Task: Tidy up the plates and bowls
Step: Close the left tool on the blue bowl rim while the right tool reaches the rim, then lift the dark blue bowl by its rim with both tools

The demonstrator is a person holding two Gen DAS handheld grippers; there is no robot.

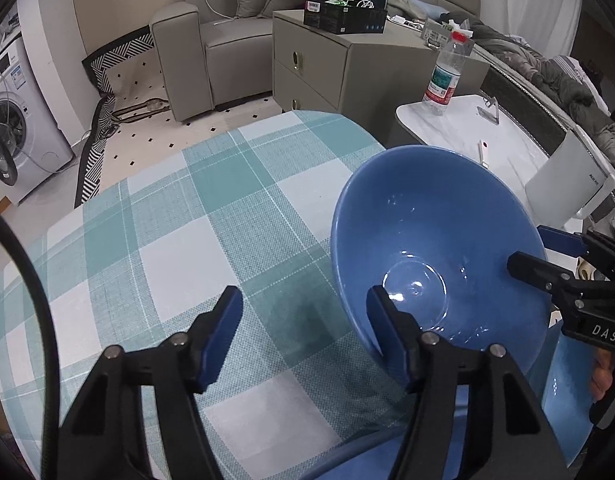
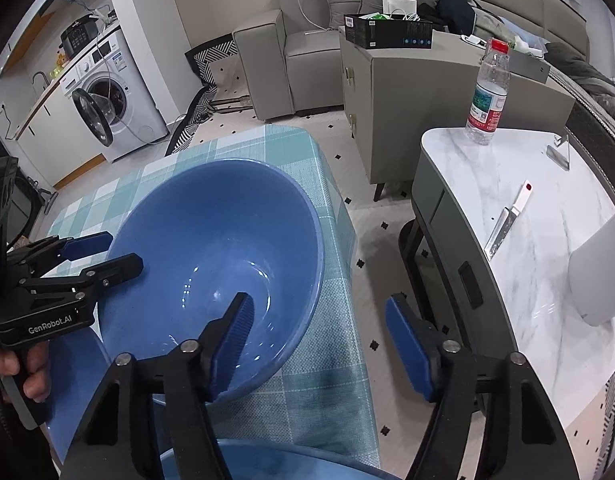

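Blue bowl (image 1: 439, 248) sits on the checked tablecloth (image 1: 179, 216) near the table's right edge. Left gripper (image 1: 303, 330) straddles the bowl's left rim, one finger inside, one outside, pads not pressing. Right gripper (image 2: 319, 340) straddles the right rim the same way, jaws apart. Blue plate (image 2: 73, 396) lies beside the bowl.

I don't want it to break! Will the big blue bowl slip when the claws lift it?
The blue bowl looks glossy, so probably slippery. It seems glazed ceramic: stiff, likely heavy and breakable. Each claw straddles the rim on opposite sides, which should steady it.
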